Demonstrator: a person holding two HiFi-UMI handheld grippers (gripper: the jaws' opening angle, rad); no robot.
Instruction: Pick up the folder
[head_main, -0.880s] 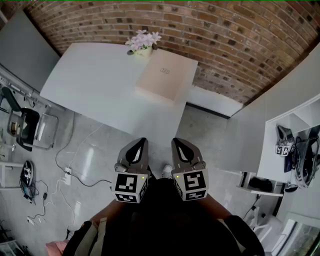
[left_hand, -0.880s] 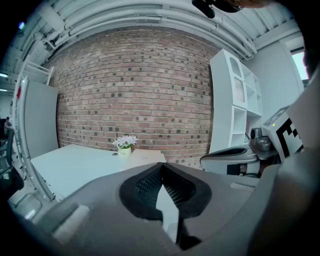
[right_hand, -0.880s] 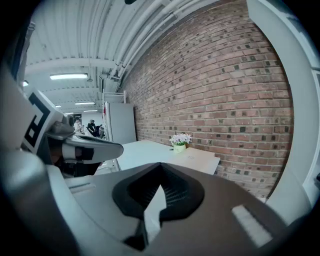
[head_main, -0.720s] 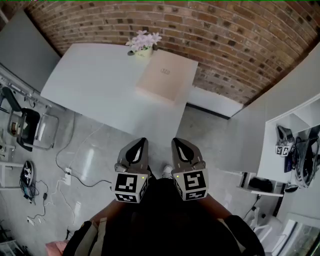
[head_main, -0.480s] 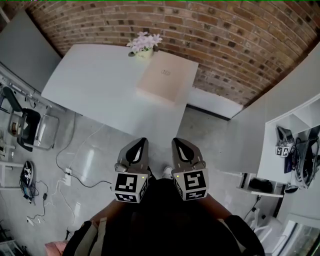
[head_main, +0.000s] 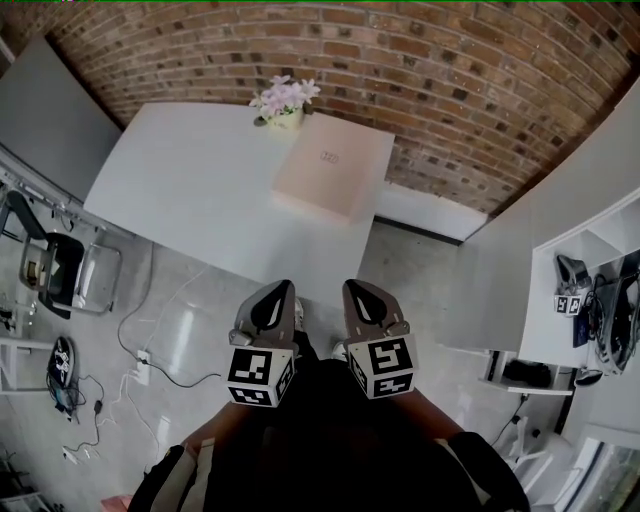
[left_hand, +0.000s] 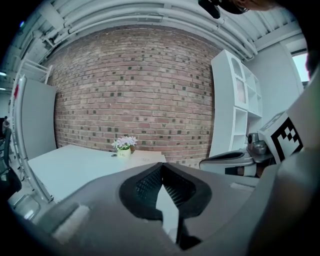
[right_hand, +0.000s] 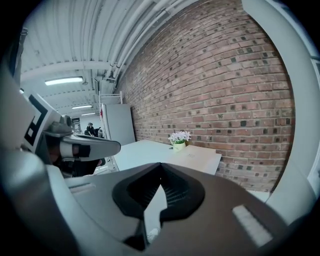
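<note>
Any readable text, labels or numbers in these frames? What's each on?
None readable.
On the folder: small printed mark on its cover, too small to read.
On the flower pot: faint mark, blurred.
On the left gripper and right gripper: cubes show black-and-white square markers, no letters.

White table (head_main: 190, 190) by a brick wall (head_main: 450, 80)
A pale folder (head_main: 330, 170) is laid flat at its right end, with a flower pot (head_main: 285, 108) set beside its far corner.
</note>
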